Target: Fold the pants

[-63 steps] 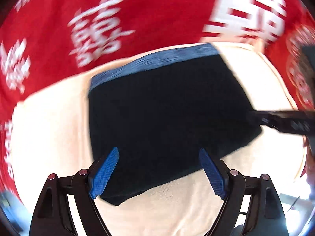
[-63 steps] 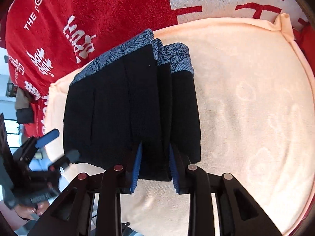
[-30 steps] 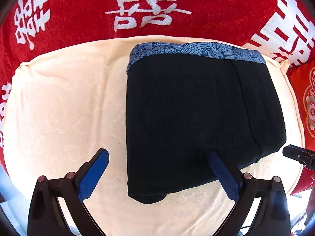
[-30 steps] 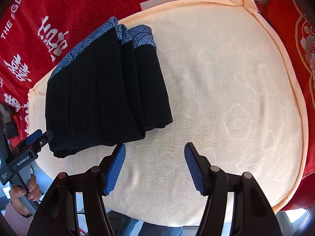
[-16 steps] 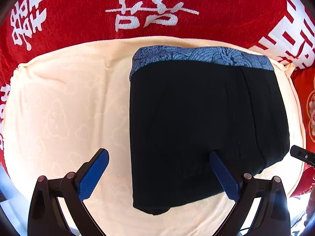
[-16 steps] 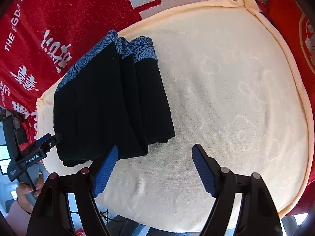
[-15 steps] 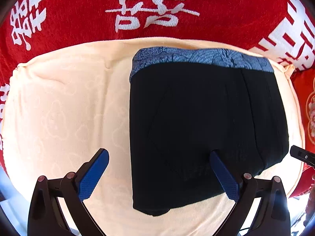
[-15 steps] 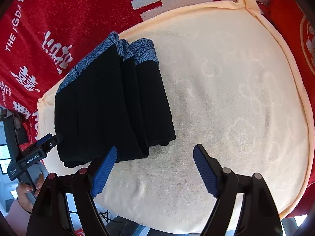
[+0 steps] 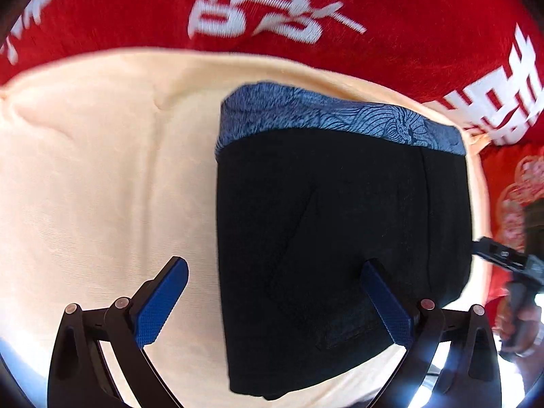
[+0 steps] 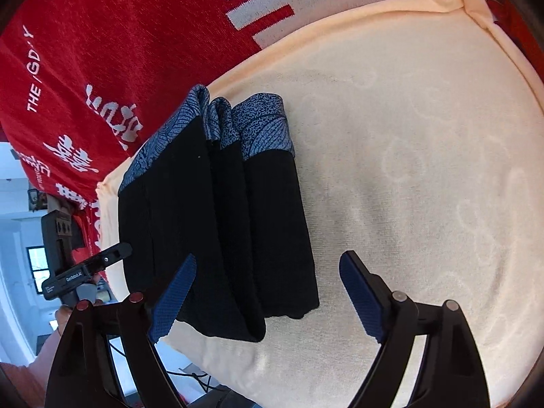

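The black pants [image 9: 340, 221] with a blue patterned waistband [image 9: 340, 122] lie folded in a thick stack on a cream cushion cover [image 9: 102, 170]. My left gripper [image 9: 275, 265] hovers open above the stack's left near edge, pads clear of the cloth. In the right wrist view the pants [image 10: 217, 221] show several stacked layers. My right gripper [image 10: 268, 260] is open and its jaws are still opening over the stack's near right corner, pressing on nothing. Each gripper's tip shows in the other's view: the left gripper [image 10: 88, 268], the right gripper [image 9: 503, 261].
A red cloth with white characters [image 9: 272, 0] lies beyond the cushion and to its sides [image 10: 102, 51]. Bare cream cover [image 10: 408, 170] spreads right of the pants. A person's hand [image 10: 61, 319] holds the left gripper past the cushion's edge.
The right gripper, earlier shut on the stack's near edge, let go and its jaws spread wide. Both grippers shifted and dropped closer to the pants, which stayed in place.
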`<state>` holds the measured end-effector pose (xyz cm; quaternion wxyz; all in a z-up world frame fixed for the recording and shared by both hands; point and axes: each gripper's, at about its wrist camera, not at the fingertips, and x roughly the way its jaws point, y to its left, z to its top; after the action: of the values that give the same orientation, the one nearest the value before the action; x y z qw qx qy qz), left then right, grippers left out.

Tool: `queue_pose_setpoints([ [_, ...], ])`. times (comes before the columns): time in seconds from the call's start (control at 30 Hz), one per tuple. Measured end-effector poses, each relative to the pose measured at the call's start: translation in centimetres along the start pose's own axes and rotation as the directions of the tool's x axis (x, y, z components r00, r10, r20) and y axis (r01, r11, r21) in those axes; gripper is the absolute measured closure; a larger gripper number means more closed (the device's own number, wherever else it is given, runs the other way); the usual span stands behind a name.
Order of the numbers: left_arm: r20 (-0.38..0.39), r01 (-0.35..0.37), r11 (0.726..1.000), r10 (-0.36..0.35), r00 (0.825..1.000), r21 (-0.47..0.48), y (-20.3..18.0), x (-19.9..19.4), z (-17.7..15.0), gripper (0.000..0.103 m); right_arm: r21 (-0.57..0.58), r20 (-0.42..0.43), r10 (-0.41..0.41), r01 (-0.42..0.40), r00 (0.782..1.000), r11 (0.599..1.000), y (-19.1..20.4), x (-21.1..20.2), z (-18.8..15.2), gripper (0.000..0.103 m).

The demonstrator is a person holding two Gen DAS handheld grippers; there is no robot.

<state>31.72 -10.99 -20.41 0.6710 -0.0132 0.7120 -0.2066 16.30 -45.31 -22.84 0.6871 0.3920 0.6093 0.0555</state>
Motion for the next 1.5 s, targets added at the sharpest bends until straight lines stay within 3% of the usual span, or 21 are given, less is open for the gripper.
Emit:
queue_pose_setpoints([
  [0.2, -0.031, 0.156, 0.987, -0.157, 0.987, -0.026, 2.1, 1.8, 1.3, 0.000, -0.013, -0.082, 0.154, -0.155, 0.985, 0.988, -1.1, 2.0, 1.7, 0.013],
  [0.33, -0.033, 0.186, 0.982, -0.186, 0.982, 0.003, 1.0, 2.7, 1.4, 0.000, -0.035, -0.122, 0.234, -0.240, 0.965, 0.970, -1.6, 3.8, 2.7, 0.012],
  [0.43, -0.036, 0.187, 0.982, -0.187, 0.982, 0.021, 0.0, 3.6, 1.8, 0.000, -0.059, -0.140, 0.283, -0.293, 0.949, 0.954, -1.3, 4.3, 3.0, 0.000],
  [0.77, -0.035, 0.199, 0.980, -0.199, 0.979, 0.010, -0.2, 4.2, 2.0, 0.000, -0.027, -0.167, 0.283, -0.291, 0.944, 0.956, -1.6, 4.5, 3.3, 0.000],
  [0.9, -0.016, 0.193, 0.981, -0.193, 0.981, 0.009, 0.1, 3.8, 1.7, 0.000, -0.001, -0.174, 0.246, -0.250, 0.953, 0.968, -0.9, 4.7, 3.8, 0.000],
  [1.0, 0.041, 0.175, 0.985, -0.175, 0.984, 0.014, -0.5, 2.9, 1.0, 0.010, -0.022, -0.168, 0.181, -0.187, 0.969, 0.982, -0.3, 4.3, 3.6, 0.013],
  [1.03, 0.062, 0.164, 0.986, -0.165, 0.984, 0.025, -0.9, 2.2, 0.6, 0.017, -0.030, -0.163, 0.152, -0.158, 0.975, 0.987, -0.3, 4.0, 3.4, 0.025],
  [1.07, 0.074, 0.158, 0.987, -0.160, 0.984, 0.030, -1.0, 1.8, 0.4, 0.023, -0.010, -0.152, 0.163, -0.166, 0.975, 0.986, -0.7, 3.5, 3.3, 0.035],
  [1.17, 0.104, 0.139, 0.990, -0.142, 0.984, 0.032, -1.7, 0.4, -0.1, 0.035, 0.037, -0.120, 0.217, -0.214, 0.969, 0.976, -1.3, 2.0, 2.9, 0.055],
  [1.33, 0.111, 0.115, 0.993, -0.116, 0.987, 0.016, -2.9, -1.9, -1.6, 0.037, 0.035, -0.141, 0.249, -0.246, 0.958, 0.969, -0.1, 0.8, 1.3, 0.058],
  [1.5, 0.086, 0.110, 0.994, -0.112, 0.990, 0.030, -3.0, -3.8, -4.7, 0.037, 0.028, -0.158, 0.261, -0.260, 0.952, 0.965, 1.5, 0.0, -2.6, 0.058],
])
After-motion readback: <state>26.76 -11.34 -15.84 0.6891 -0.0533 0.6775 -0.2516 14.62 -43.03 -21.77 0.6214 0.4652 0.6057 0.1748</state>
